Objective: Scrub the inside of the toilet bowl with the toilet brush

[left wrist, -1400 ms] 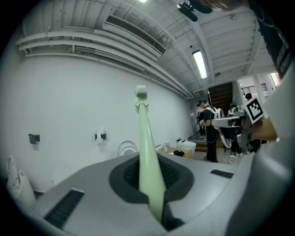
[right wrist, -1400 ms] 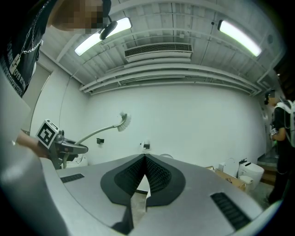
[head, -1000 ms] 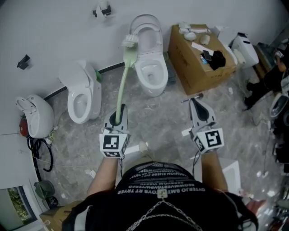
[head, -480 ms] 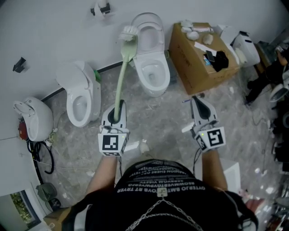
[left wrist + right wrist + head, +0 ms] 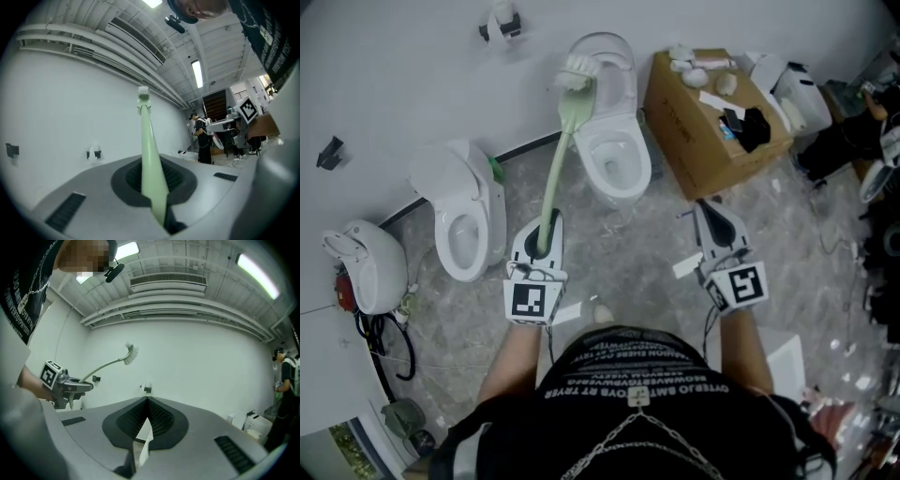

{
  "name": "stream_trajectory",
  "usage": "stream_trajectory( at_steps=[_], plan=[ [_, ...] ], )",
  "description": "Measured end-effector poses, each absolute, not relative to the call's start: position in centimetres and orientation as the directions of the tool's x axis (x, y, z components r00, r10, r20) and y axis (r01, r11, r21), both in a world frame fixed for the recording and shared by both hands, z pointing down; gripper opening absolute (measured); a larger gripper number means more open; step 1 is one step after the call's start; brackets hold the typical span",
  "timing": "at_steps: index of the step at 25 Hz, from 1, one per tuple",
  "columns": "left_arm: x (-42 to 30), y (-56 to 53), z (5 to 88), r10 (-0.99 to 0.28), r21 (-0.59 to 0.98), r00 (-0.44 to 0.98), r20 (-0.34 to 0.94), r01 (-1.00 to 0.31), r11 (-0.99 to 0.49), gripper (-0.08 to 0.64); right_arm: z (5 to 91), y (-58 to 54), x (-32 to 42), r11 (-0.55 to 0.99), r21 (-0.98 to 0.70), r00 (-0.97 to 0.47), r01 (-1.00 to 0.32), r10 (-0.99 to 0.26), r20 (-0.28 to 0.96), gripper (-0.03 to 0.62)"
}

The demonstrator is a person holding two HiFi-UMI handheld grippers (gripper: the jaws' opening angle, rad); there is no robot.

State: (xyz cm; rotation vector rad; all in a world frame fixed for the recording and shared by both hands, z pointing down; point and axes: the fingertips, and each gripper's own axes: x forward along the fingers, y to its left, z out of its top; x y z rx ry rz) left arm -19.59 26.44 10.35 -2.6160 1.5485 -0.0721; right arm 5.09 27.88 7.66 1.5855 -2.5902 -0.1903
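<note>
Head view: both forearms reach forward from the bottom centre. The left hand-held gripper is clamped on the green brush handle. The handle slants up to bristles at upper centre, above and left of the toilet bowl. The right hand-held gripper, right of centre, is closed and empty.

Left gripper view: the handle rises centrally from the clamped jaws.

Right gripper view: the jaws meet, and the brush shows upper left.
</note>
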Motion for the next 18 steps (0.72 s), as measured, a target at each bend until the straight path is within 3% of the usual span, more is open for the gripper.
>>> stream_trajectory(
  at_steps=[6, 18],
  plan=[
    [-19.0, 25.4, 11.0, -0.843, -0.14, 0.538, -0.002, -0.835, -0.533, 0.002, 8.4, 28.2, 5.0, 0.415, 0.191, -0.413, -0.89, -0.909, 0.049, -0.009],
    [-18.5, 24.5, 13.3, -0.851, -0.11, 0.521, 0.072, -0.844, -0.526, 0.002, 10.3, 26.5, 6.2, 0.407, 0.12, -0.399, -0.905, -0.913, 0.085, -0.009]
  ],
)
